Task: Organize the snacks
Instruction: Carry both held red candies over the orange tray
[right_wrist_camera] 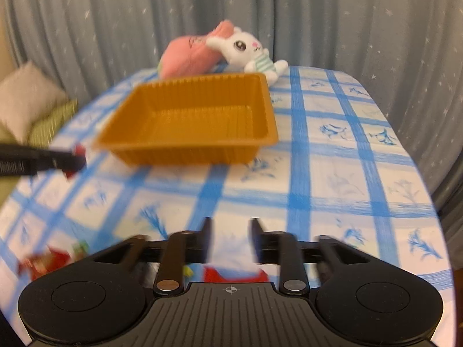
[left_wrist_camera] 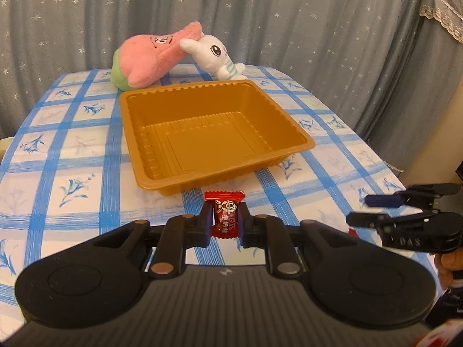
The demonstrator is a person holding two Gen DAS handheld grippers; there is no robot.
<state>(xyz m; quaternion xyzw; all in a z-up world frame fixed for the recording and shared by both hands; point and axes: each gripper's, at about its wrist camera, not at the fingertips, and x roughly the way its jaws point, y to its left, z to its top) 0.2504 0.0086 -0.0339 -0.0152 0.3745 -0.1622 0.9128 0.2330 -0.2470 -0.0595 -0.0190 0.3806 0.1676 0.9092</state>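
Clamped between the fingers of the left gripper, a red wrapped candy stands upright, just short of the near wall of the empty gold plastic tray on the blue-checked tablecloth. Only the candy's middle is pinched, so the slick wrapper could slip or twist out before it clears the rim, and a low approach could knock the light tray toward the pink plush and the white bunny plush behind it. On the other side, the right gripper has its jaws parted with nothing between them, hovering over more red wrapped snacks near the table edge. These are blurred; a hasty grab could push them off.
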